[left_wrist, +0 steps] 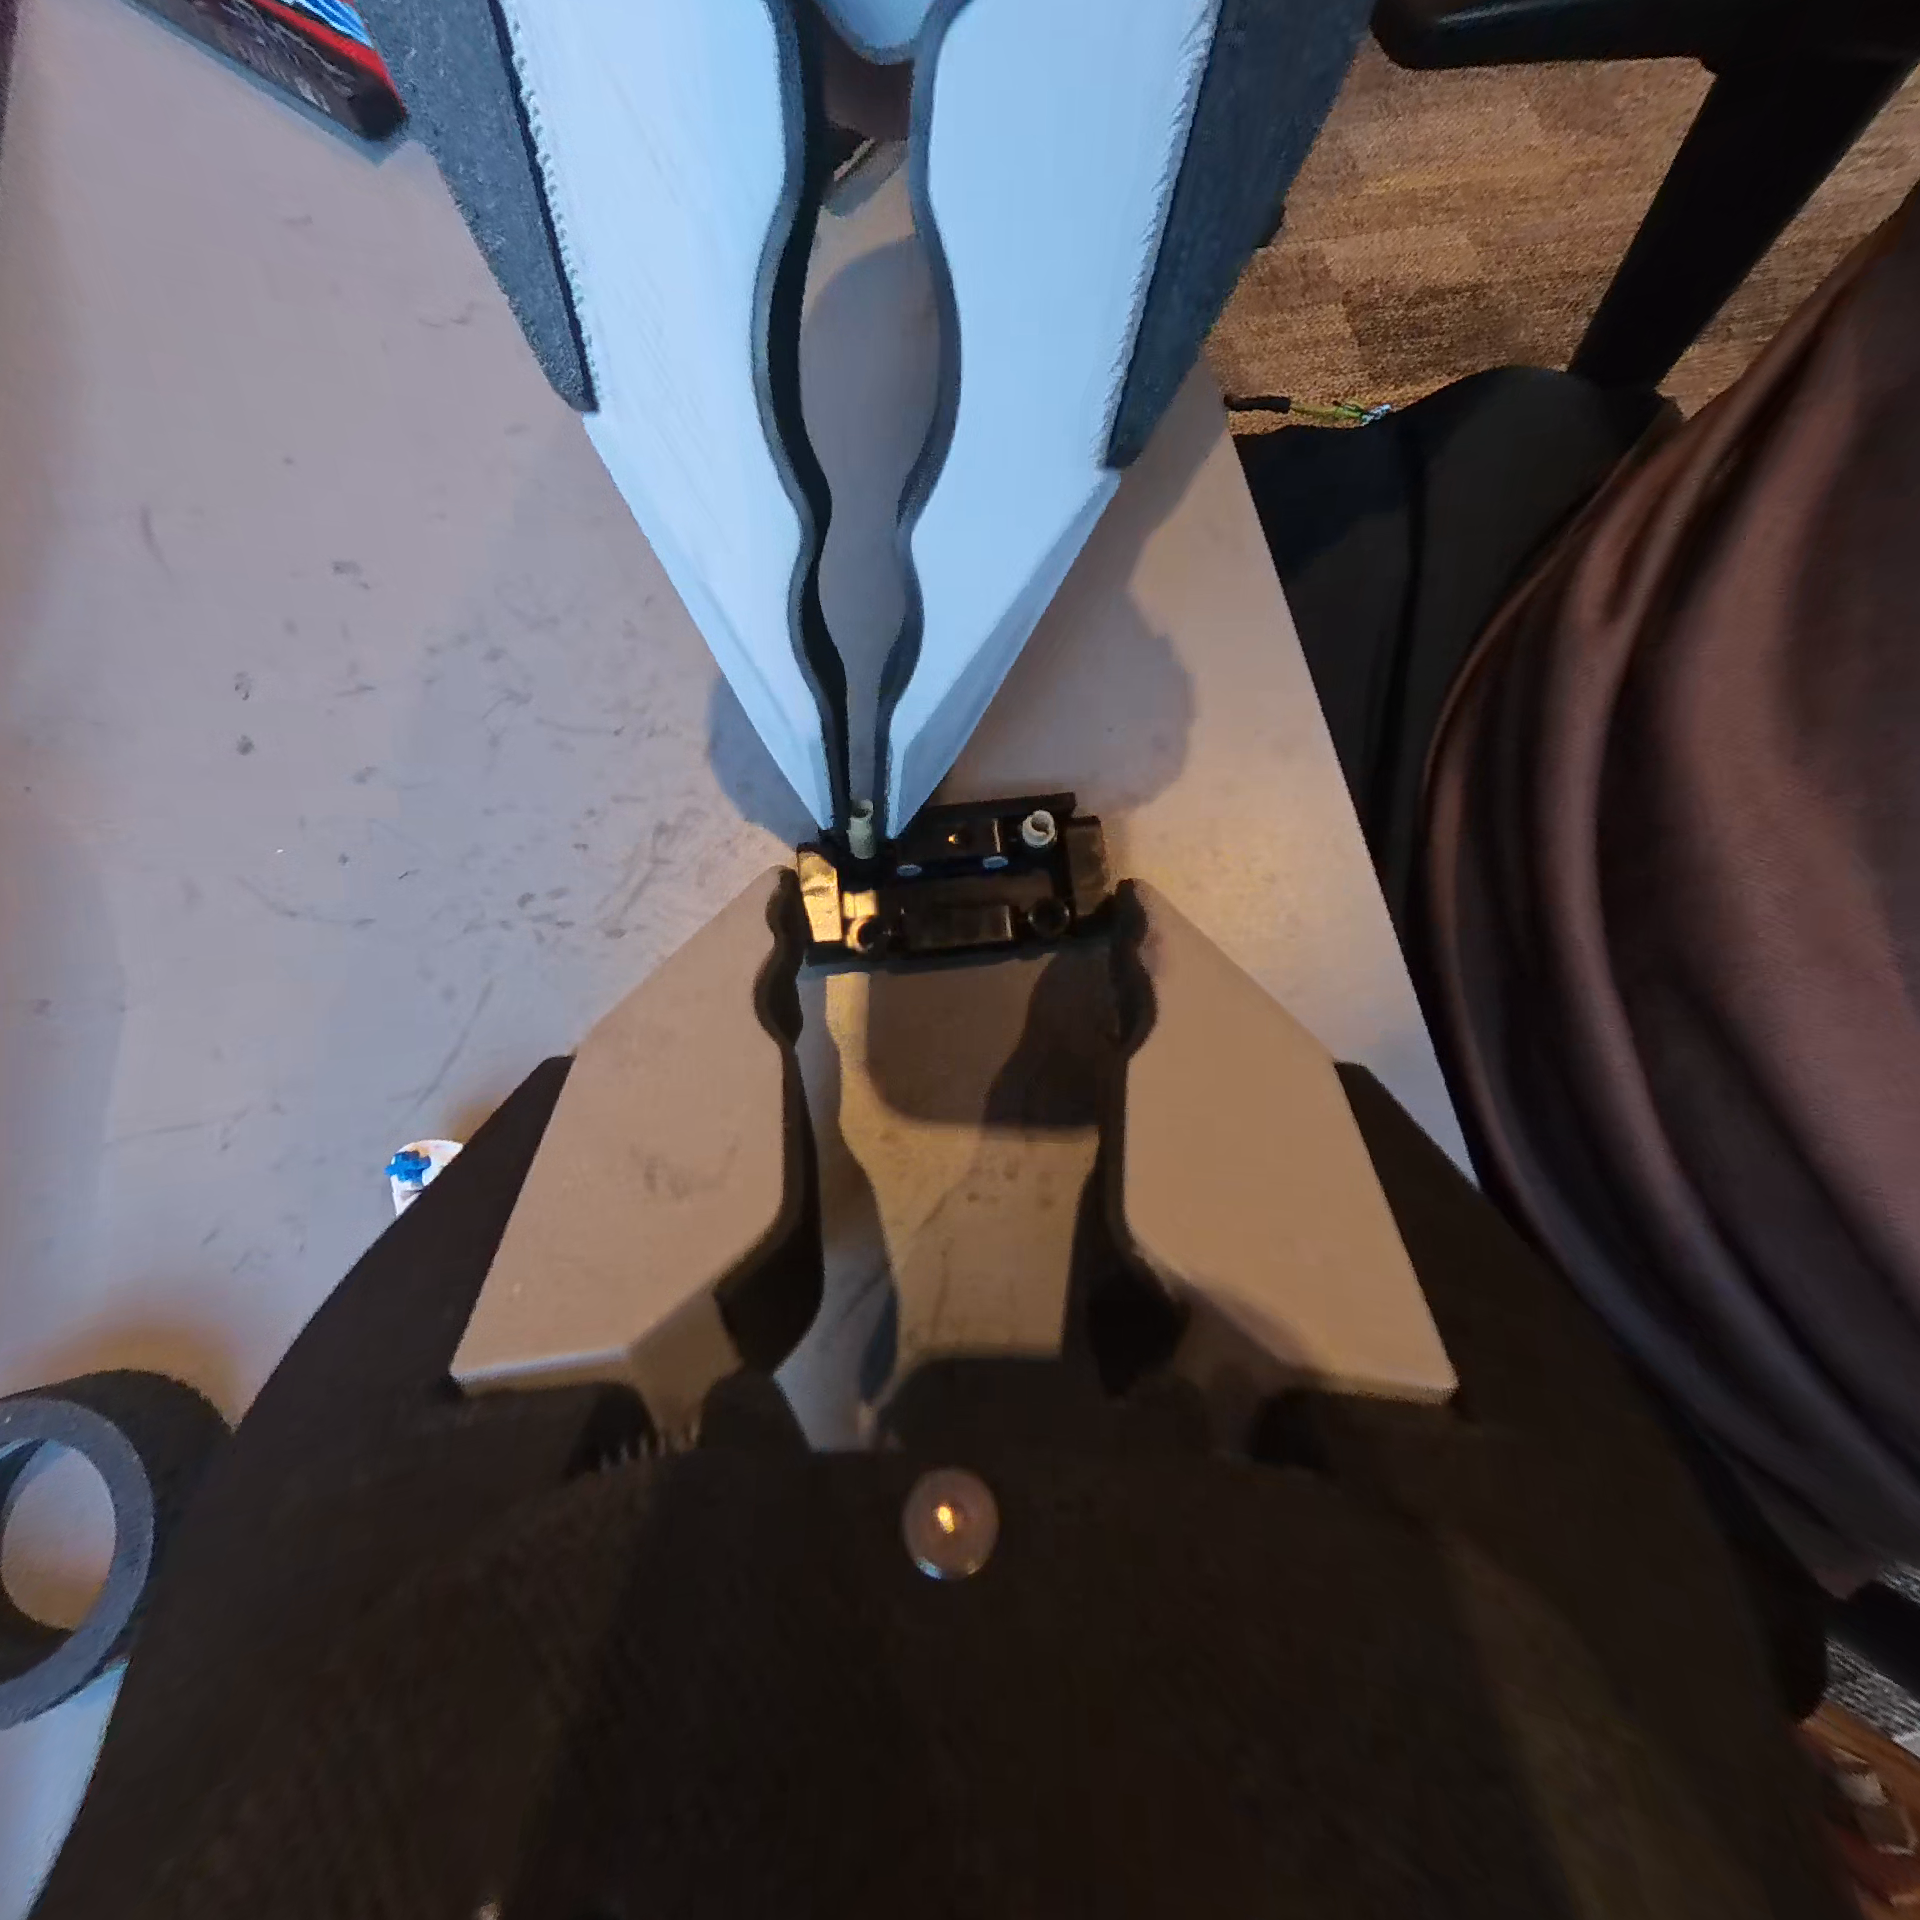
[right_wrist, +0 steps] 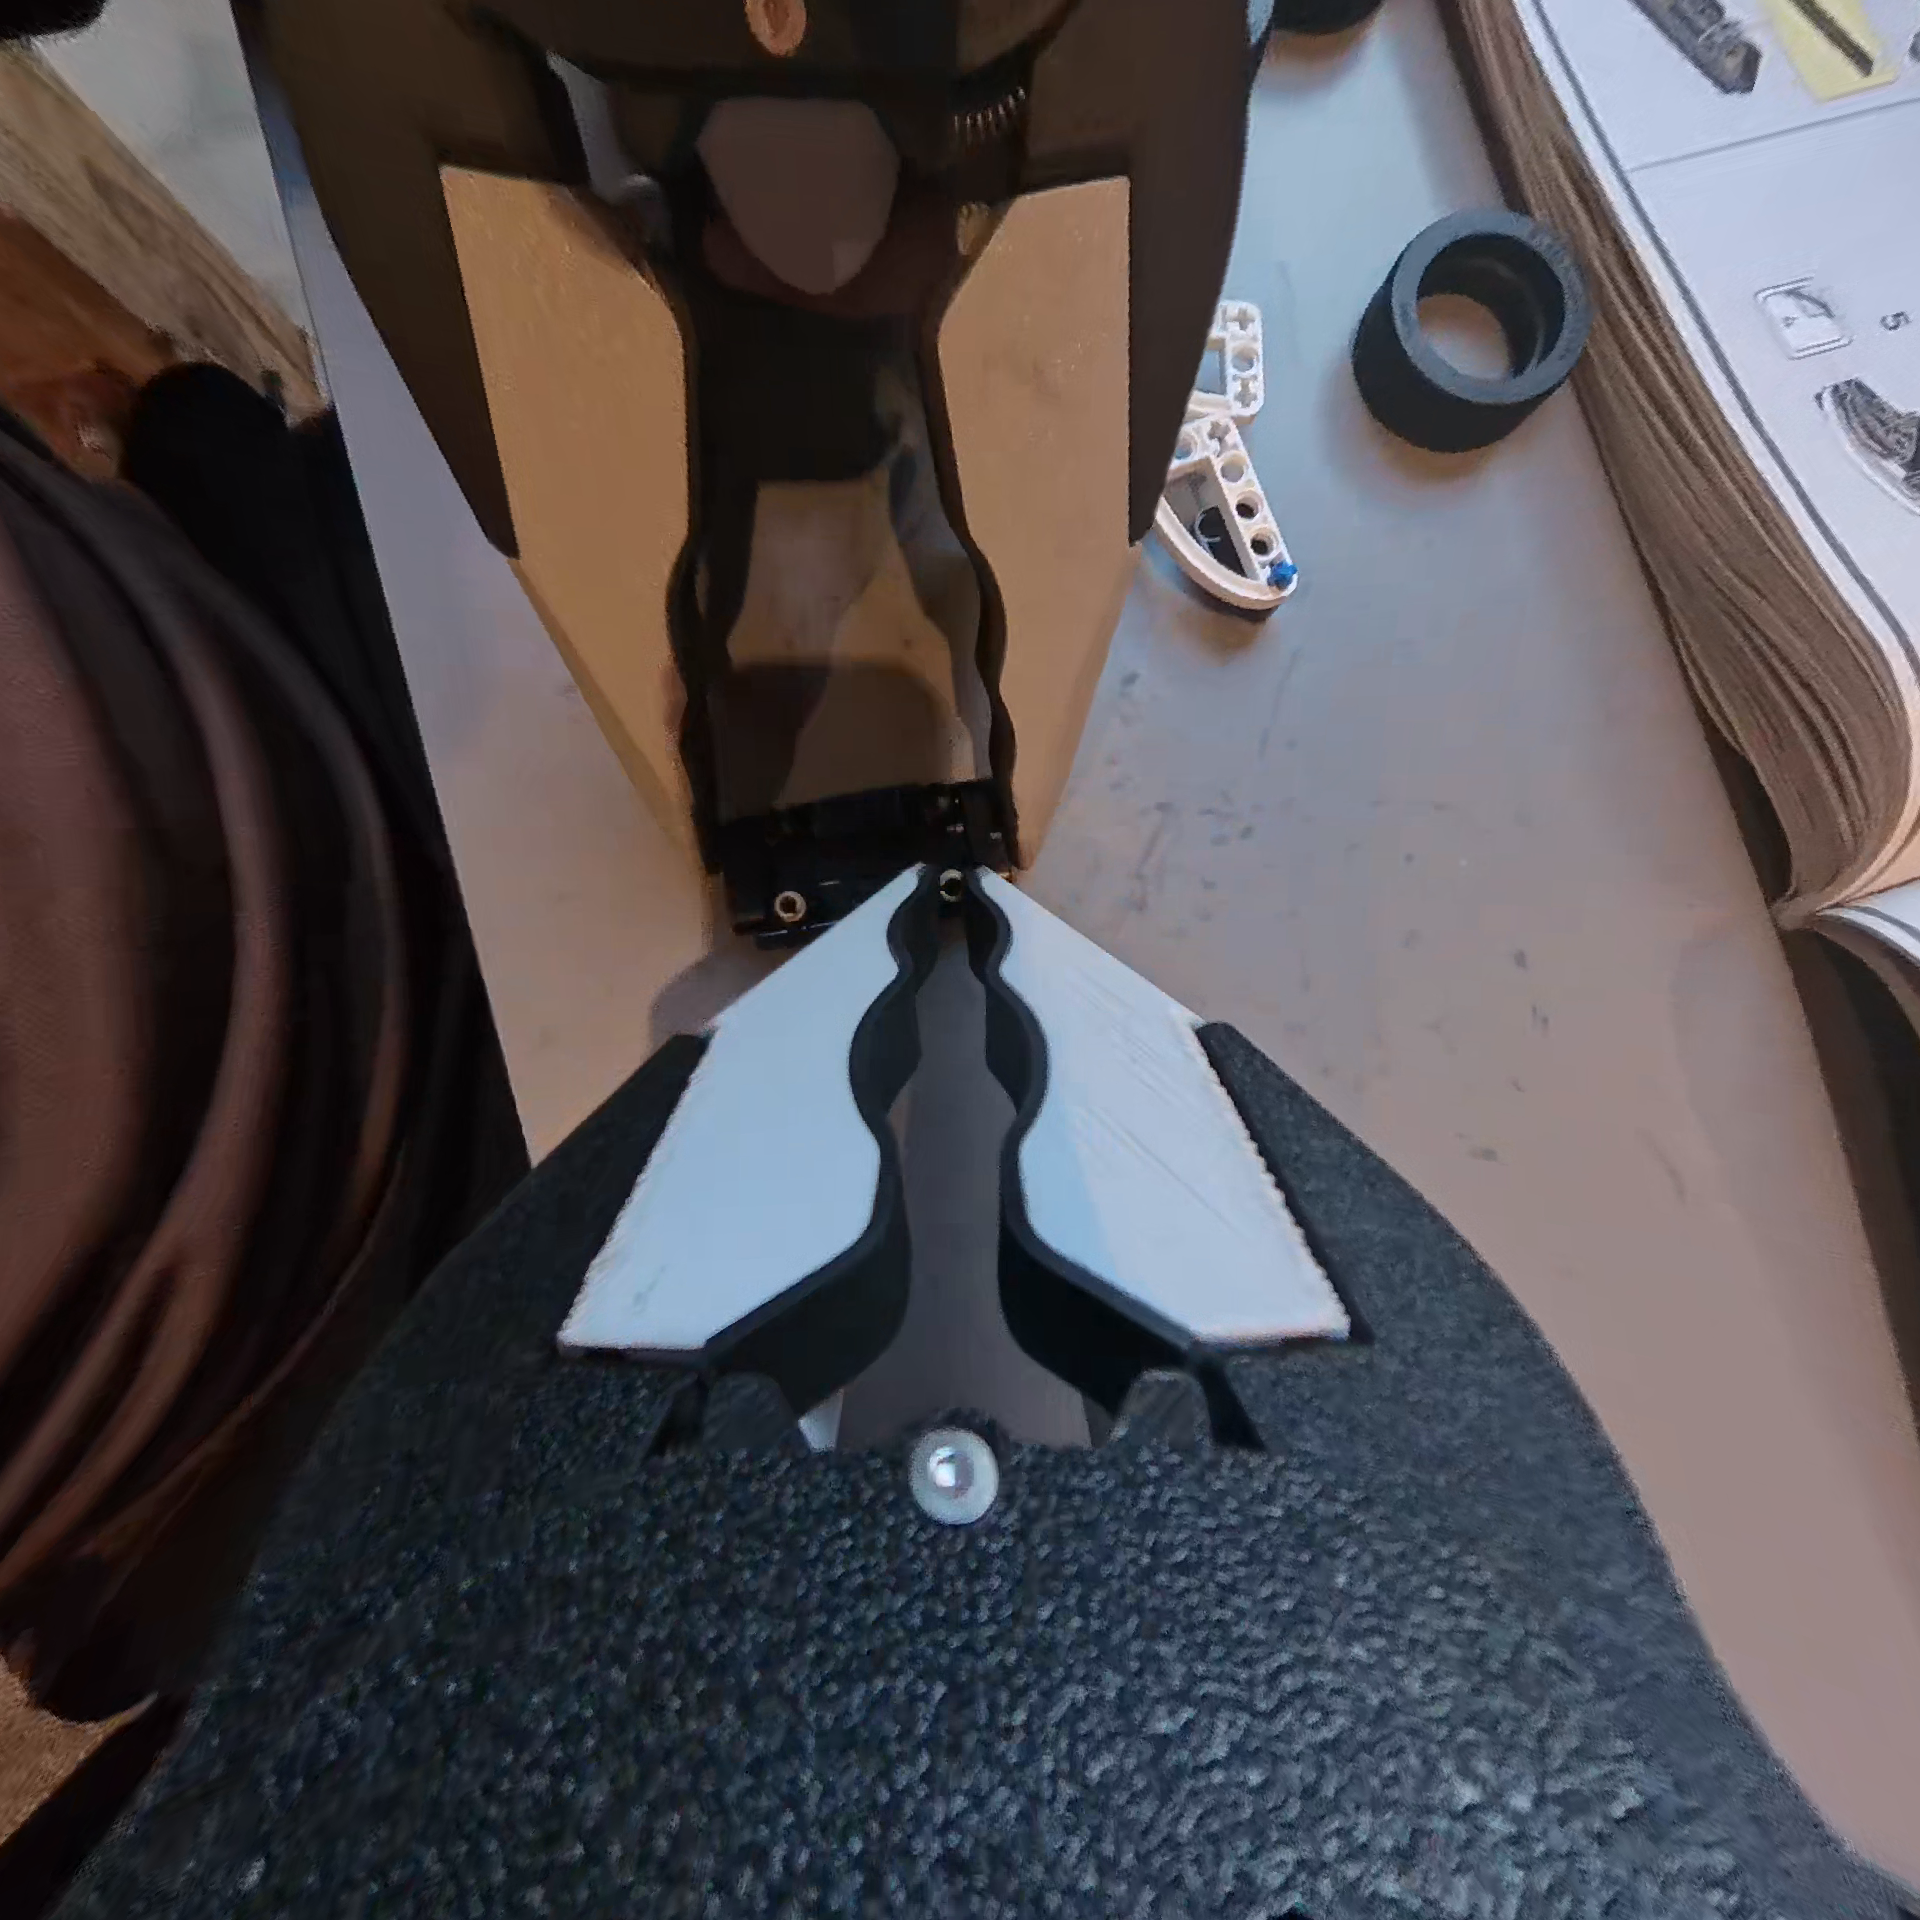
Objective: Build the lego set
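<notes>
My left gripper, with tan fingers, is shut on a small black lego assembly and holds it by its two ends just above the table. My right gripper, with white fingers, is shut on a small light grey pin at the assembly's top, at its left end as the left wrist view shows it. A second light grey pin sits in the assembly's other end. In the right wrist view the assembly shows between the left gripper's tips, and the held pin is mostly hidden by my fingertips.
A black tyre, white lego beams and an open instruction booklet lie to the right on the table. A white piece with a blue pin lies nearby. The table edge and a person's dark clothing are close. My left and right fingertips are right by each other.
</notes>
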Tool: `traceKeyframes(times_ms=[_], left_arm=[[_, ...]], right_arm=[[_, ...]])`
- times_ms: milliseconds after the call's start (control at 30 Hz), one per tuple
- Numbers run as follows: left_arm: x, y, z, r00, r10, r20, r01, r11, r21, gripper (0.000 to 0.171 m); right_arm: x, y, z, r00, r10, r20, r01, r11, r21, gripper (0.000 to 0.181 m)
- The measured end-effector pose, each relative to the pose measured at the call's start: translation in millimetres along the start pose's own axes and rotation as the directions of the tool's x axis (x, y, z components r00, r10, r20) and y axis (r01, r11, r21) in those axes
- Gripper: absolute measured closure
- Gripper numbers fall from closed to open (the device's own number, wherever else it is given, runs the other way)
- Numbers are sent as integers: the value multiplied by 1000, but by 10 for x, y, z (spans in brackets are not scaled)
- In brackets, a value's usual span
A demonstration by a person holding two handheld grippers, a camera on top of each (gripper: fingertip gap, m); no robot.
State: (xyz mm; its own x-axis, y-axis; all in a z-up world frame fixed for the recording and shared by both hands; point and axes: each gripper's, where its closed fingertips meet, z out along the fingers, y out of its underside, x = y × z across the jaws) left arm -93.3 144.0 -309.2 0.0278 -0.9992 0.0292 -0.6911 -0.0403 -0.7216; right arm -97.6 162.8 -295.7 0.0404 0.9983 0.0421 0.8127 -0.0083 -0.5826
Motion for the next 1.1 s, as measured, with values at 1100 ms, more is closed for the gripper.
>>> traceKeyframes(times_ms=[1100], left_arm=[[-6,0,-1,1000,-23,19,23,1000,3,114]], right_arm=[[10,-10,9,983,166,80,-175,977,118,178]])
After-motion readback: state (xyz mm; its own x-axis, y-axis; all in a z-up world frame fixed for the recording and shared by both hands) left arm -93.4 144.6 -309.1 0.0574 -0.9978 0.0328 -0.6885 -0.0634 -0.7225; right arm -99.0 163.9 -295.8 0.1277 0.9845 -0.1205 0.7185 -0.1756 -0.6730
